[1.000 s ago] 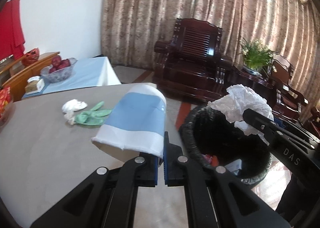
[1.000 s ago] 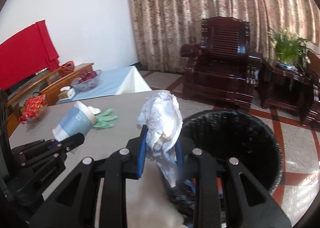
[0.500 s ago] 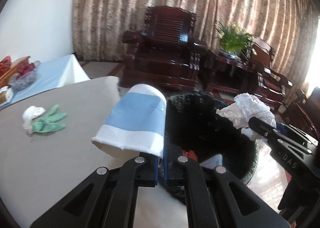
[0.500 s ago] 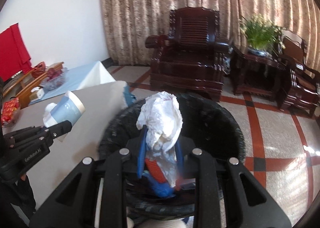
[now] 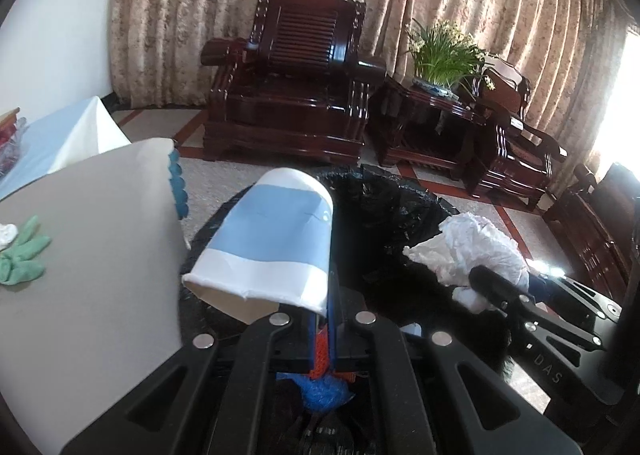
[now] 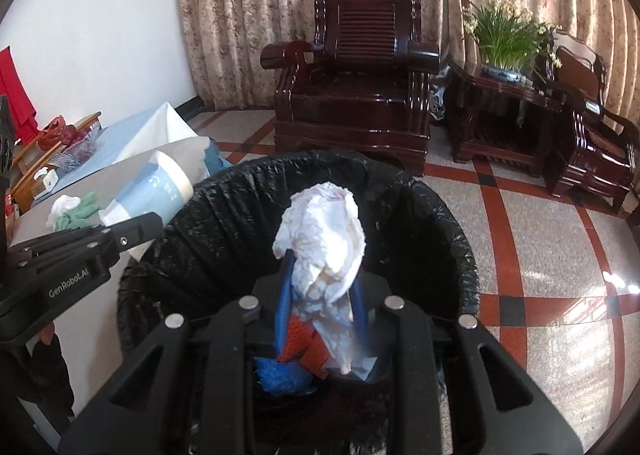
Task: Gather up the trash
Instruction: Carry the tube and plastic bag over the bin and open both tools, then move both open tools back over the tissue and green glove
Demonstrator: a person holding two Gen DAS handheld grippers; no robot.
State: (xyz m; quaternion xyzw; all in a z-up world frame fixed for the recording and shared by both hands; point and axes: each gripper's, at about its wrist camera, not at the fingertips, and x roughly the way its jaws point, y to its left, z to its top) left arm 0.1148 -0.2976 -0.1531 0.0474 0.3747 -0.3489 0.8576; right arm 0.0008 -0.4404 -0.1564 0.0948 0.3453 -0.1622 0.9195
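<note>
Left tongs: nipped narrow on the rim of a paper cup, which lies tilted on its side with the base pointing away.
Cup's place: out over the near left edge of the bin, just past the table corner; seen from the right tongs it sits at their upper left.
Right tongs: pressed onto a crumpled white tissue that stands up between the blue pads.
Tissue's place: over the open mouth of the bin; from the left tongs it shows to their right.
Inside the bin: below both tongs, an orange net and a blue wad at the bottom of the black liner.
Table: to the left of the left tongs, carrying a green glove beside a small white wad, well apart from either tongs.
Beyond the tongs: a dark wooden armchair and a potted plant before the curtain.
</note>
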